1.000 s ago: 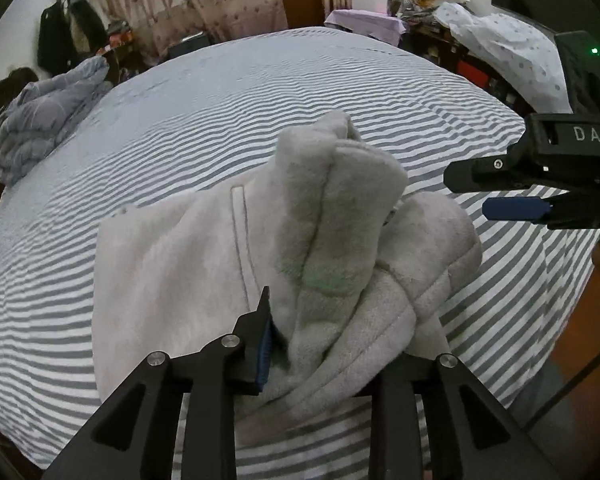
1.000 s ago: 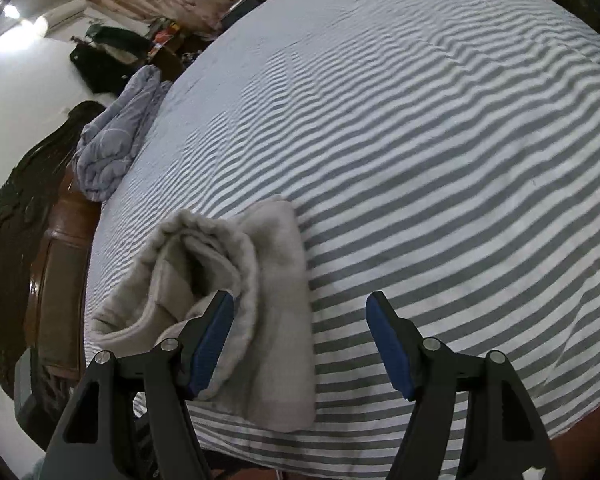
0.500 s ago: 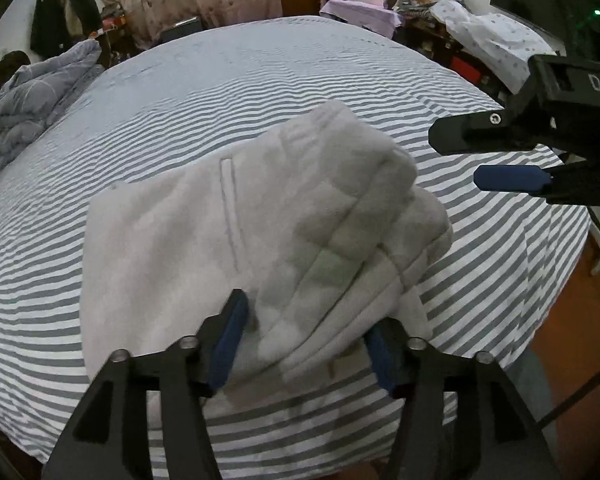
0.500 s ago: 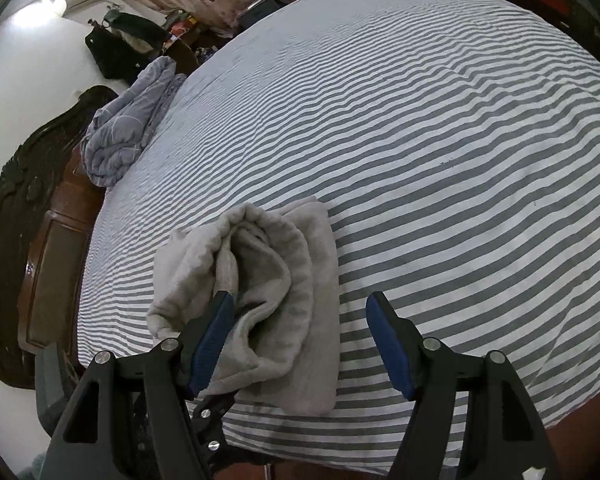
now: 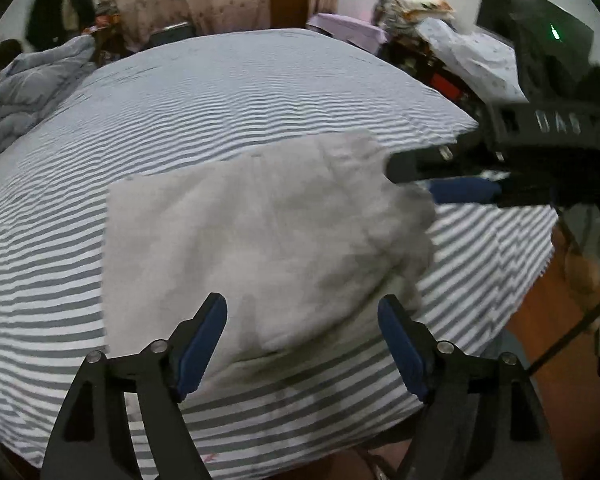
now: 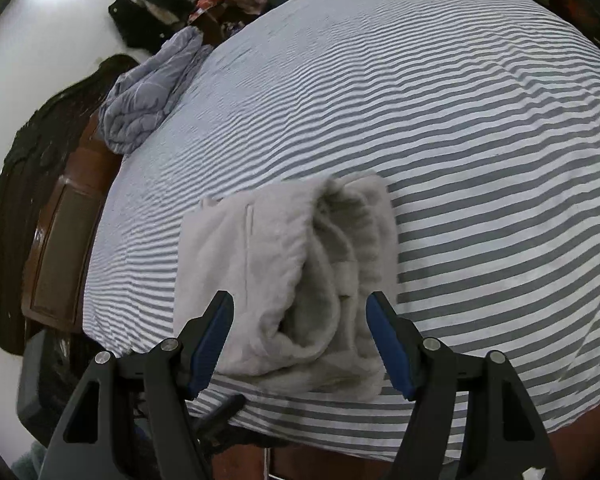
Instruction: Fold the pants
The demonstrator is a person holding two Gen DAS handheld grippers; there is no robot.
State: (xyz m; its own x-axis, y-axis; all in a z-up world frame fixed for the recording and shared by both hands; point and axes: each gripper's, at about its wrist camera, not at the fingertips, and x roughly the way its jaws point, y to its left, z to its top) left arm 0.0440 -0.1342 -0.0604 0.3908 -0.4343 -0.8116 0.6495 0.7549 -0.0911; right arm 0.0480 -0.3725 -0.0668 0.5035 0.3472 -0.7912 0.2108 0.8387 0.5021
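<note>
Fleecy grey pants (image 5: pixel 260 236) lie folded in thick bundle near bed (image 5: pixel 260 92) edge. Soft, light, bulky; layers likely slip. Best hold: pinch all layers at open folded end. Left gripper (image 5: pixel 302 344) jaws opening, hold nothing; right gripper (image 6: pixel 300 344) wide, empty.

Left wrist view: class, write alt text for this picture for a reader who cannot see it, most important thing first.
Folded light grey pants lie on a grey-and-white striped bed, released between the opening jaws of the left gripper, whose blue pads do not press the cloth. The right gripper reaches in from the right edge, over the bundle's far corner. A crumpled grey quilt lies far left.
</note>
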